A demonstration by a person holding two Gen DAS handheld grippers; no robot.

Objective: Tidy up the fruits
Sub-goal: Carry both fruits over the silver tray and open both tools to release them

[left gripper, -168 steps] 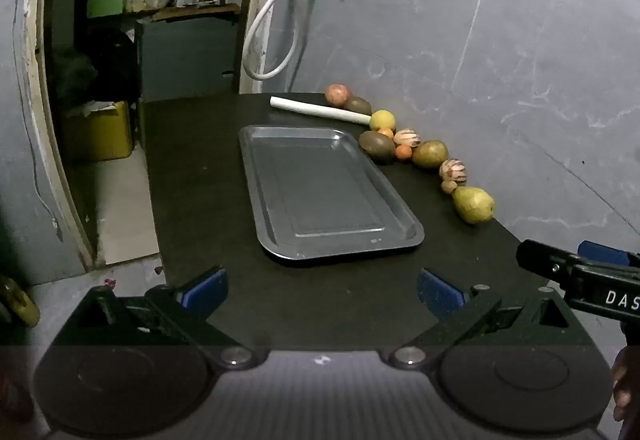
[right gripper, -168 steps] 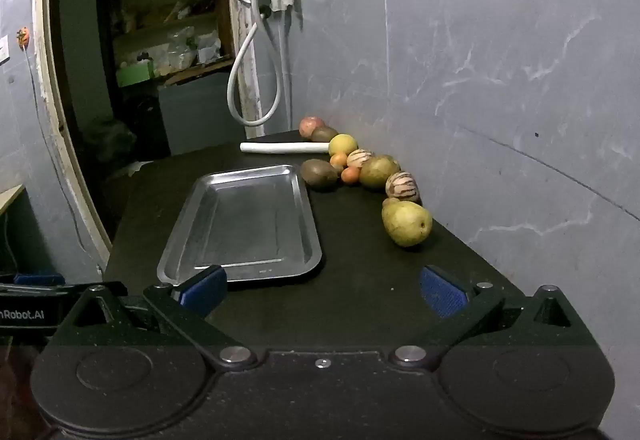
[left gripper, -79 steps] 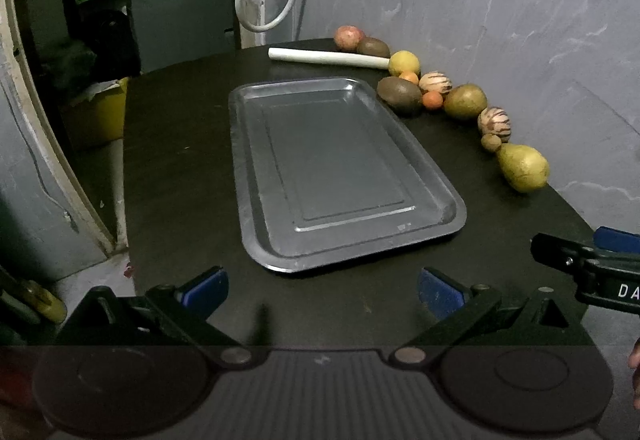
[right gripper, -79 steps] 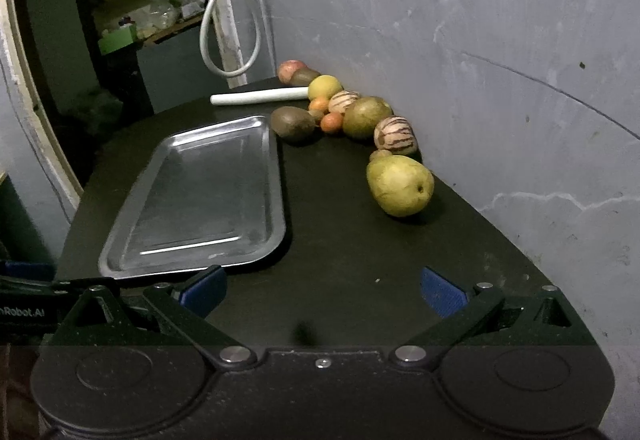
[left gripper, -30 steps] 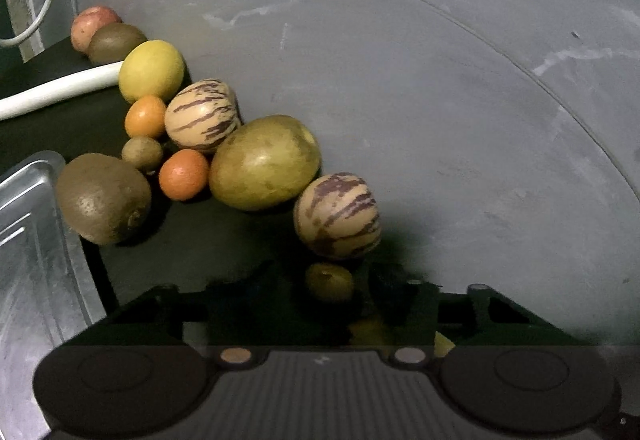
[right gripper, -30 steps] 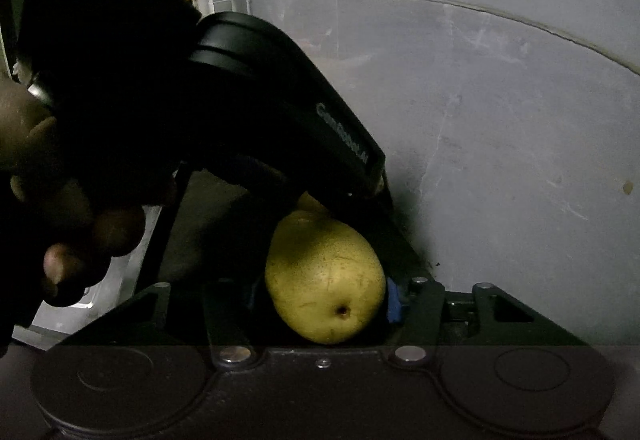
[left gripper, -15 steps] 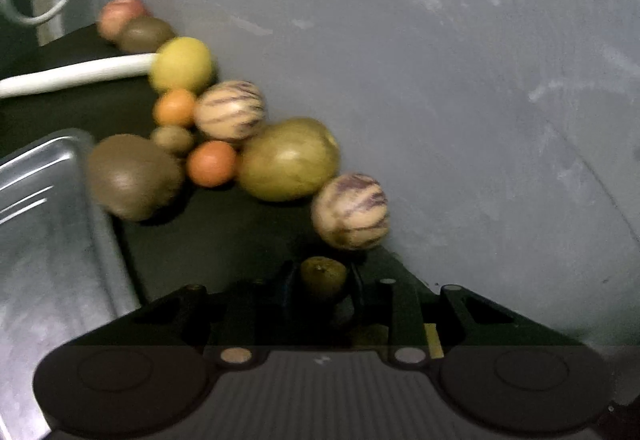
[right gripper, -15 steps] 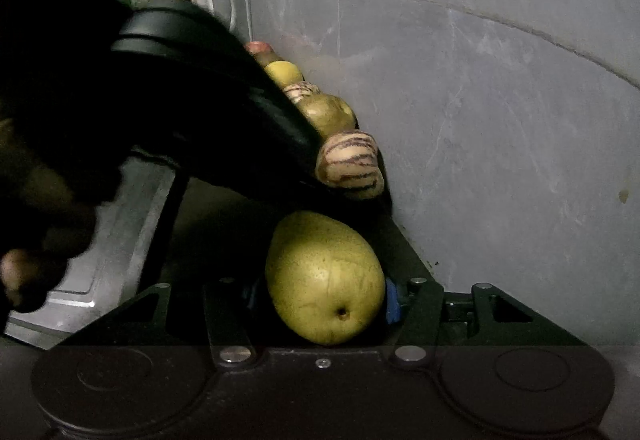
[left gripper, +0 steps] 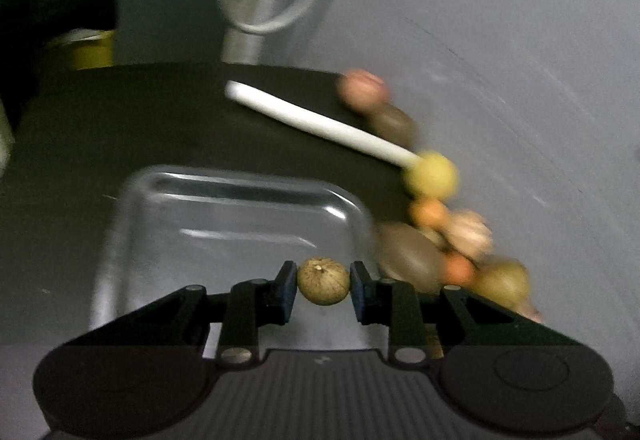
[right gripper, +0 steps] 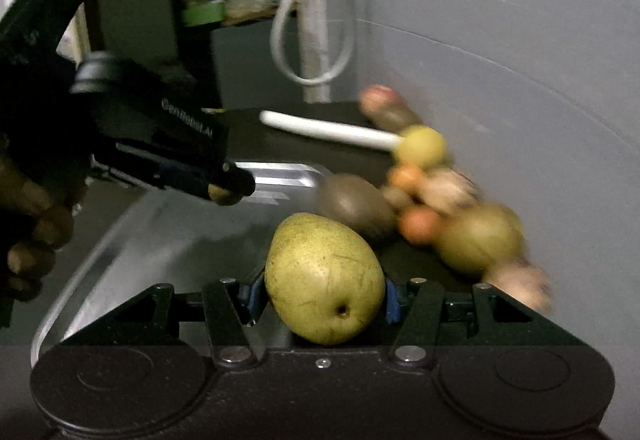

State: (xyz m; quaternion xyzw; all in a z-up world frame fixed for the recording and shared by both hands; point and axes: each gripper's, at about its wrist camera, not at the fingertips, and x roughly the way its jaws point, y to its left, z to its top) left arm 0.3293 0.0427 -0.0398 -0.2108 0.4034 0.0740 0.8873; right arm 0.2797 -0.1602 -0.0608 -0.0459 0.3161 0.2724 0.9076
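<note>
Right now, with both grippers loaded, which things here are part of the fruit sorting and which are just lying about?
Job:
small brown fruit in left gripper
pear in right gripper
metal tray
row of fruit by the wall

Lying about:
white tube
hose loop
yellow container

Dark table (left gripper: 120, 128); on it metal tray (left gripper: 120, 224), white rod (left gripper: 320, 124), fruit row (left gripper: 430, 176).

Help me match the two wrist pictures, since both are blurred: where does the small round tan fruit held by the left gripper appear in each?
Left wrist: small tan fruit at lower centre, pinched between the left gripper's pads, over the metal tray.
Right wrist: same fruit at middle left, at the left gripper's tip.
Shared landmark: white tube on the table.
</note>
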